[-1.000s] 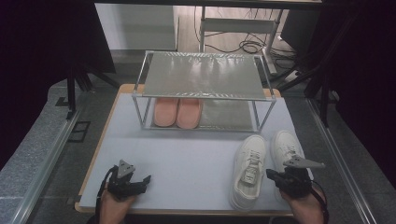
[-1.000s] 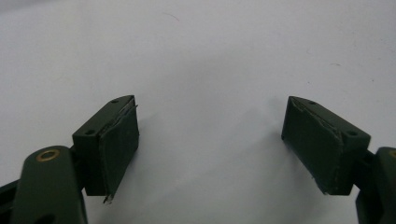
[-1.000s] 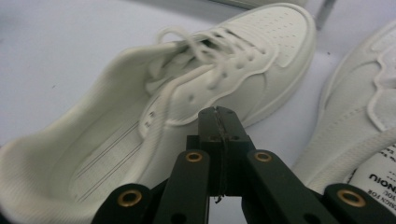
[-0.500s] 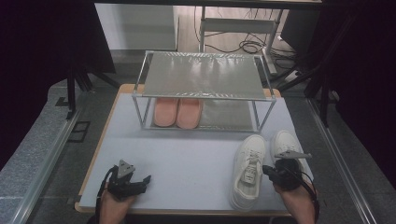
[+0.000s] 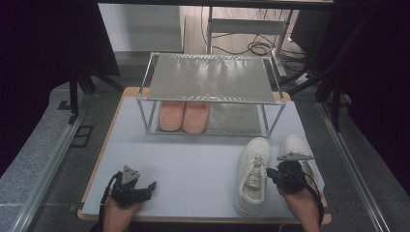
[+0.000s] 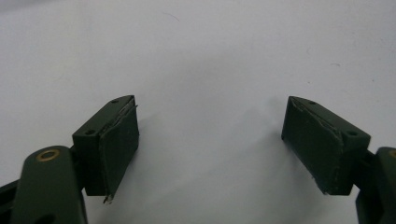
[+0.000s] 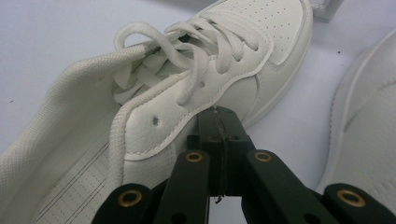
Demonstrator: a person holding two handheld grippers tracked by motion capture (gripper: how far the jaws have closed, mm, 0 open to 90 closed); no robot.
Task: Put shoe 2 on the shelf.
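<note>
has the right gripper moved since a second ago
Yes. In the high view the right gripper has slid left, from over the right sneaker toward the left sneaker; its fingers are shut beside that shoe.

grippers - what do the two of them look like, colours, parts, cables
Both are black. The left claw carries a grey three-cornered plate on top, and a black cable loops from its back. The right claw has the same kind of grey plate and a black cable along the wrist. In the gripper views the jaws are dark blocks with flat pads, on black link arms with brass-coloured pivot rings. No sleeves show on the forearms.
</note>
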